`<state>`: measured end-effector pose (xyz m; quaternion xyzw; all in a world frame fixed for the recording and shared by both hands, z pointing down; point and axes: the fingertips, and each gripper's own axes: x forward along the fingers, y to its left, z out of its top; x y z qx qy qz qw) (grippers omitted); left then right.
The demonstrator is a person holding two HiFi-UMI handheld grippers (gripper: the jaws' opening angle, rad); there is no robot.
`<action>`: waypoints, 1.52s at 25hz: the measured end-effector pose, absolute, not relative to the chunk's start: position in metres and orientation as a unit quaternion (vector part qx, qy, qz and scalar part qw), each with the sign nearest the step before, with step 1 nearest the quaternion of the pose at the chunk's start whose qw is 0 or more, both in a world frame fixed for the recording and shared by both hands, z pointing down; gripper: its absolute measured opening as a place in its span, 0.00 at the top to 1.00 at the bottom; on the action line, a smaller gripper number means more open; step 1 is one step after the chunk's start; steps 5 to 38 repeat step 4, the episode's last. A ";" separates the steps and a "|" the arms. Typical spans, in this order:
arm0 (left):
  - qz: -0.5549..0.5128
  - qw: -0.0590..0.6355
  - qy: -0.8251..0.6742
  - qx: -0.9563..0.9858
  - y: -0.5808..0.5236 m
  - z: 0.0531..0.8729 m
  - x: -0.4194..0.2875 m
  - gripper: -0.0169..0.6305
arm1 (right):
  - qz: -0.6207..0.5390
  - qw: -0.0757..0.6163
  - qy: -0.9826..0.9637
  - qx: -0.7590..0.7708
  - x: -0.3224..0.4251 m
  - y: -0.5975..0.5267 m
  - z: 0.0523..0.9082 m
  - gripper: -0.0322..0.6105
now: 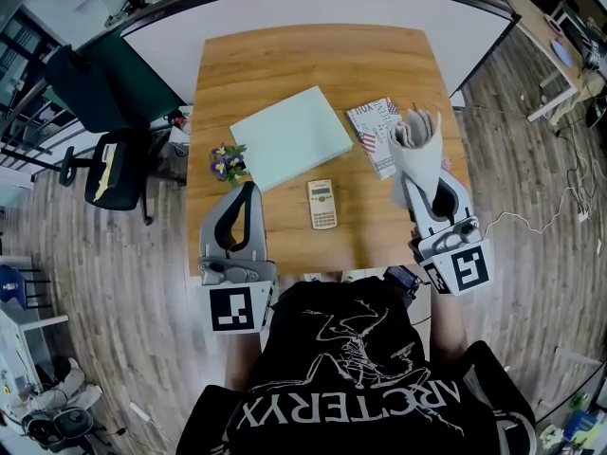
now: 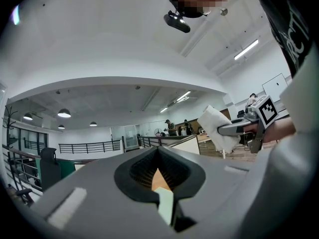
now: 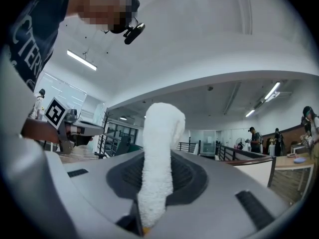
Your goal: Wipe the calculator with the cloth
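A small beige calculator [image 1: 322, 204] lies flat on the wooden table [image 1: 285, 55], near its front edge. My right gripper [image 1: 423, 190] is raised to the right of the calculator, shut on a white cloth [image 1: 414, 143] that stands up out of its jaws. In the right gripper view the cloth [image 3: 159, 148] fills the gap between the jaws. My left gripper [image 1: 248, 195] is held left of the calculator, its jaws shut with nothing between them. The left gripper view shows the shut tips [image 2: 158, 151] and, beyond them, the cloth [image 2: 217, 127] in the other gripper. Neither gripper touches the calculator.
A pale green folder [image 1: 291, 136] lies behind the calculator, with a printed magazine [image 1: 372, 129] to its right. A small pot of purple and yellow flowers [image 1: 227, 162] stands just beyond my left gripper. A black office chair [image 1: 114, 169] is left of the table.
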<state>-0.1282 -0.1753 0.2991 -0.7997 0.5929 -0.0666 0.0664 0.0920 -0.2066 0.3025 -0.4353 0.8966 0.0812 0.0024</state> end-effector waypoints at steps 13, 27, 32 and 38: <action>-0.067 0.065 0.593 -0.800 -0.174 0.300 -0.129 0.96 | 0.082 -0.002 0.898 -0.431 0.087 -0.205 0.305 0.81; -0.067 0.065 0.593 -0.800 -0.174 0.300 -0.129 0.96 | 0.082 -0.002 0.898 -0.431 0.087 -0.205 0.305 0.81; -0.067 0.065 0.593 -0.800 -0.174 0.300 -0.129 0.96 | 0.082 -0.002 0.898 -0.431 0.087 -0.205 0.305 0.81; -0.067 0.065 0.593 -0.800 -0.174 0.300 -0.129 0.96 | 0.082 -0.002 0.898 -0.431 0.087 -0.205 0.305 0.81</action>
